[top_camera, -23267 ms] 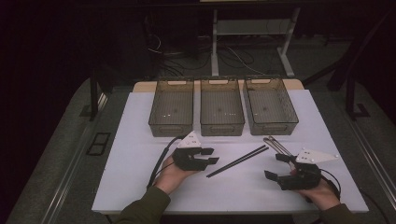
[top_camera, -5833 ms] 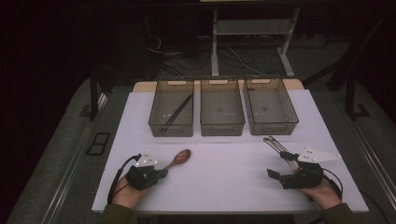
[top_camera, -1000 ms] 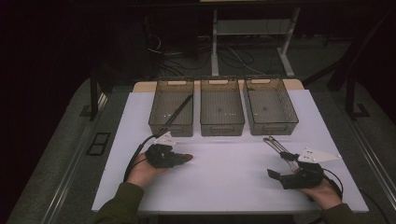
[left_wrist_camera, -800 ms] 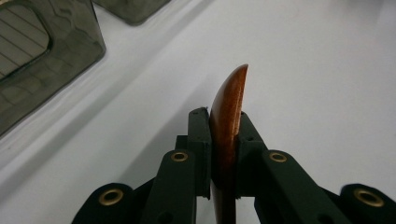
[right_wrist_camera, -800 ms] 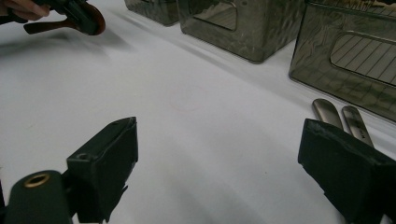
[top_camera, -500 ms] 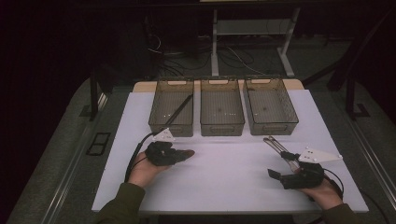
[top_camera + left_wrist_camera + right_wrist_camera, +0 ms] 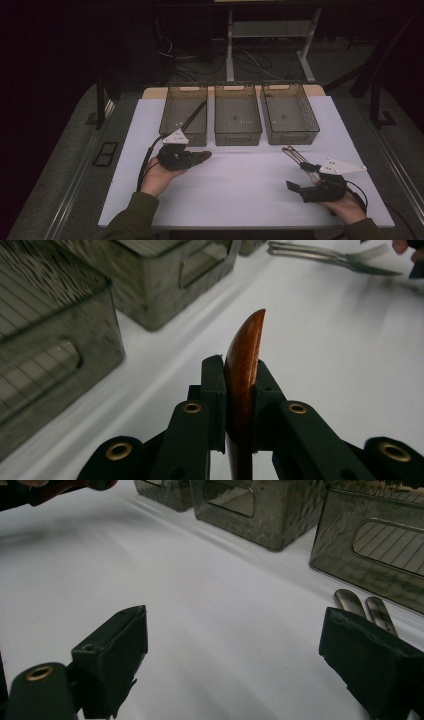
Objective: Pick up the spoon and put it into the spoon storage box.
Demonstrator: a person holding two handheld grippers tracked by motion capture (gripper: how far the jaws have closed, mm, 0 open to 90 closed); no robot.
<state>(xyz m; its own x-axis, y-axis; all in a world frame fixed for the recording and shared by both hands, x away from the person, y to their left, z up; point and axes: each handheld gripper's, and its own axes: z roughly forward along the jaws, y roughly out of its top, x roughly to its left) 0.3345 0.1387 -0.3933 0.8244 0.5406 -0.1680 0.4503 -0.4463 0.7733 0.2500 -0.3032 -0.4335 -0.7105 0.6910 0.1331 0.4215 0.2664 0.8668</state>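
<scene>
A brown wooden spoon (image 7: 246, 347) is clamped edge-on between the jaws of my left gripper (image 7: 239, 377), its bowl sticking out past the tips. In the high view the left gripper (image 7: 192, 157) hovers with the spoon (image 7: 204, 155) just in front of the left bin (image 7: 197, 139), which holds black chopsticks (image 7: 194, 116). My right gripper (image 7: 294, 187) rests at the front right of the table, jaws wide apart with nothing between them (image 7: 235, 645). Metal cutlery (image 7: 296, 155) lies just beyond it, its handles (image 7: 365, 607) near the right jaw.
Three smoky see-through bins stand in a row at the back of the white tabletop (image 7: 240, 190): the left one, a middle one (image 7: 237, 137) and a right one (image 7: 292, 136). Dark floor, cables and a stand lie beyond the table.
My left gripper has carried the spoon a little forward, toward the bins. The right gripper has stayed where it was.
</scene>
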